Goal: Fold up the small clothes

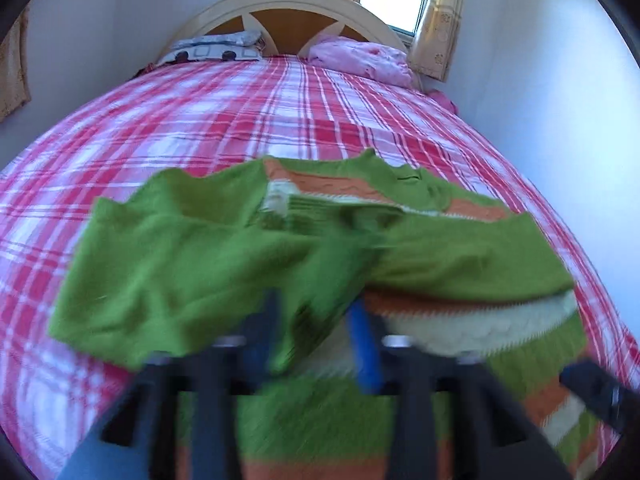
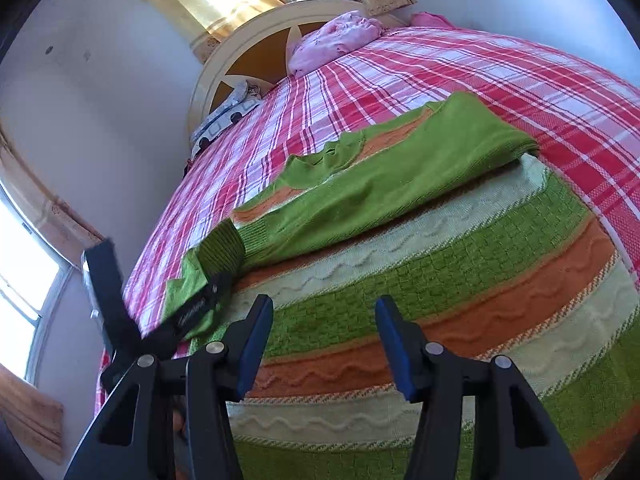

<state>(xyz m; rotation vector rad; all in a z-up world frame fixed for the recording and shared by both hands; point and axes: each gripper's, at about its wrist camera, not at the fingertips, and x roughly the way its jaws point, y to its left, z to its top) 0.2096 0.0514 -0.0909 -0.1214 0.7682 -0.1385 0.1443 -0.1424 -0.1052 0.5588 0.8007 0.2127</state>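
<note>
Two claws are hovering over a striped sweater (image 2: 460, 280) lying on the bed (image 2: 440, 76). The right claw (image 2: 324, 344) is gaping empty; the left claw (image 1: 320, 340) is standing apart around a green sleeve (image 1: 192, 264), blurred.

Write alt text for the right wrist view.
A striped green, orange and cream sweater lies on a red plaid bed, one green sleeve folded across it. The right gripper hovers over its hem, jaws open.

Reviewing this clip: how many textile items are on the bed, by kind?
Striped knit sweater: 1
Patterned pillow: 1
Pink bundle of bedding: 1
Plaid bedsheet: 1
Total: 4
</note>
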